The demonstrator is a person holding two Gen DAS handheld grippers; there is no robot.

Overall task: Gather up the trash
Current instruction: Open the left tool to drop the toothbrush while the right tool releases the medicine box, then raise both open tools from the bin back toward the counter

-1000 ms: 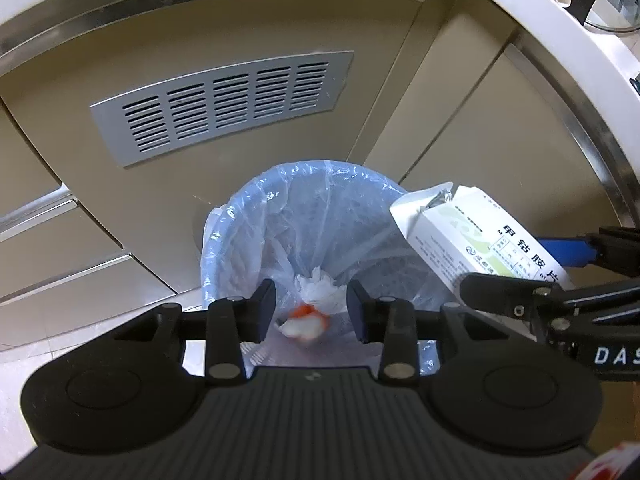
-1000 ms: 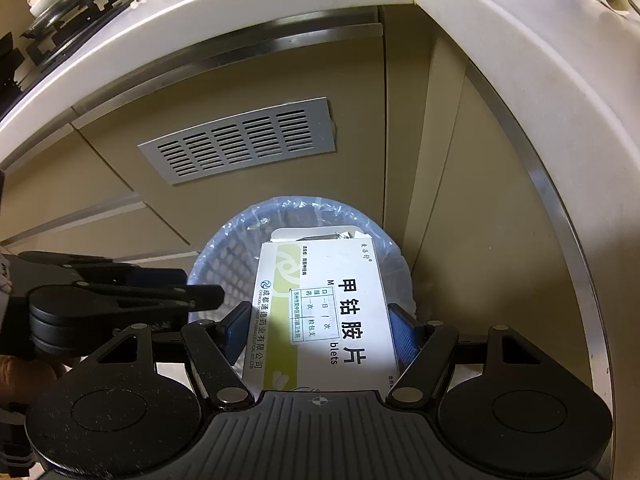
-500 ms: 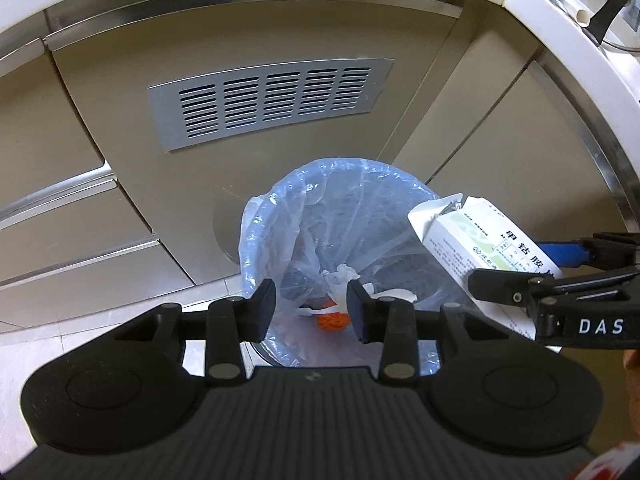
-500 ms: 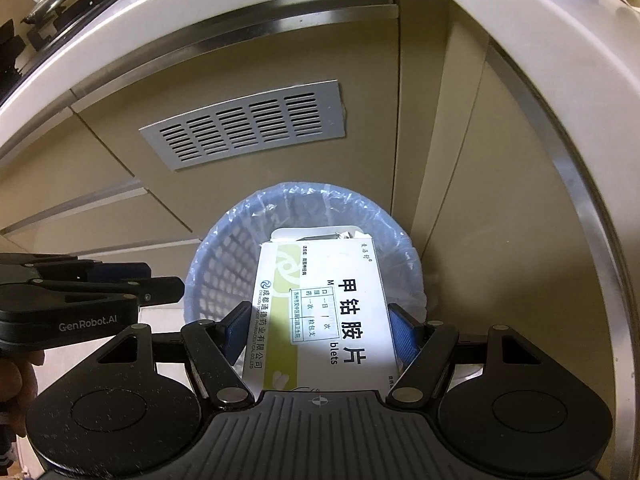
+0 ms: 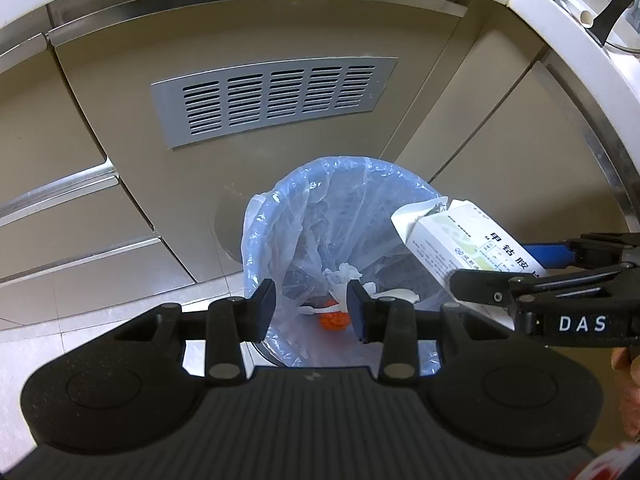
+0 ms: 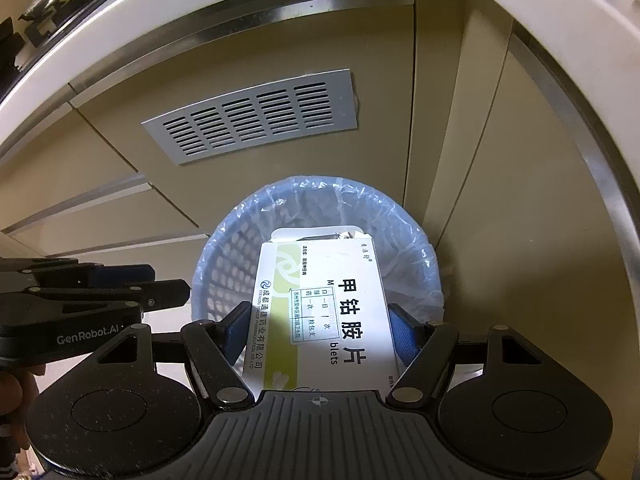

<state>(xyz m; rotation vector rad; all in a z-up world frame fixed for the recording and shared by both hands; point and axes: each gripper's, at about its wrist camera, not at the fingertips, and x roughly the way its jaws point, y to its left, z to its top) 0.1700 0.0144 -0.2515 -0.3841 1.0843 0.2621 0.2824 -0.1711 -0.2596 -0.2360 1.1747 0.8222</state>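
Since a second ago my left view has drifted: the bin (image 5: 340, 248) now sits more to the middle with more of the vent (image 5: 272, 102) above it, and the orange scrap (image 5: 334, 320), which then hung between the left fingers, lies on the liner at the bottom with white tissue (image 5: 344, 276) around it.

From the left wrist, I see the left gripper (image 5: 312, 306) hanging over the near rim of the bin, its jaws partly apart with nothing between them. Cabinet fronts and drawer edges fill the background, with a white counter (image 5: 560, 12) curving along the top right. At right, the right gripper (image 5: 480, 268) comes in from the side, clamping the white carton (image 5: 452, 236), whose torn open end reaches over the bin's right rim. That carton hides part of the liner.

From the right wrist, the framing has slid a little too, so the bin (image 6: 224, 264) looks lower and nearer the middle. My right gripper (image 6: 320, 330) holds the carton (image 6: 320, 304) across its width, blue pads (image 6: 402, 334) pressed to both long edges, and it blocks most of the bin's mouth. Its far end points down into the bin. At left the left gripper (image 6: 164, 286) sits beside the bin's rim, apart from the carton, a fingertip of the person's hand (image 6: 16, 388) below it. Same vent (image 6: 256, 116) behind.
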